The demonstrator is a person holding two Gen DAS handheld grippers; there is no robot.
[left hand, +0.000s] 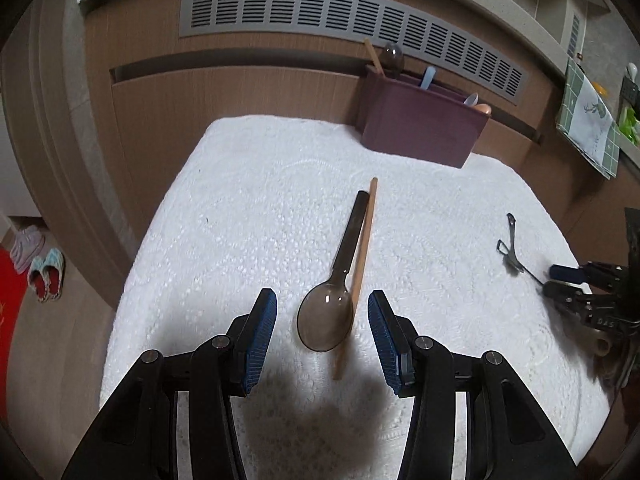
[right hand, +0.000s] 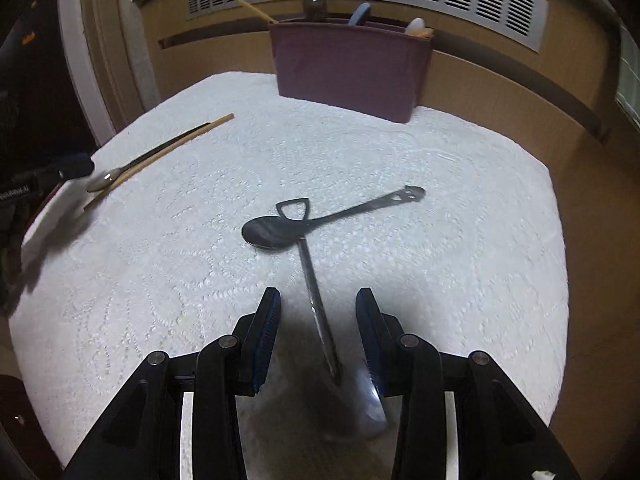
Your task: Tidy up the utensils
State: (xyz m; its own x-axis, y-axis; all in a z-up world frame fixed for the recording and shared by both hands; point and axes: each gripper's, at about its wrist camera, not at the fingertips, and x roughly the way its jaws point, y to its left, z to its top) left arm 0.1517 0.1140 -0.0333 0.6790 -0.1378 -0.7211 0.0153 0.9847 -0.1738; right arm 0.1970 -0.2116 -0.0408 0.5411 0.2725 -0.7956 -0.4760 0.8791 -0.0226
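In the left wrist view my left gripper (left hand: 322,304) is open, its blue pads either side of the bowl of a smoky translucent spoon (left hand: 328,316) lying on the white cloth beside a wooden chopstick (left hand: 362,264). In the right wrist view my right gripper (right hand: 318,300) is open over the handle of a shovel-shaped metal spoon (right hand: 316,304), which lies across a second metal spoon (right hand: 276,232). A purple utensil holder (right hand: 352,68) stands at the table's far edge, with several utensils in it; it also shows in the left wrist view (left hand: 424,128).
The table is covered by a white lace cloth (left hand: 248,208). A wooden cabinet with a grey vent (left hand: 352,28) stands behind it. Slippers (left hand: 44,276) lie on the floor at left. A green checked towel (left hand: 592,120) hangs at right.
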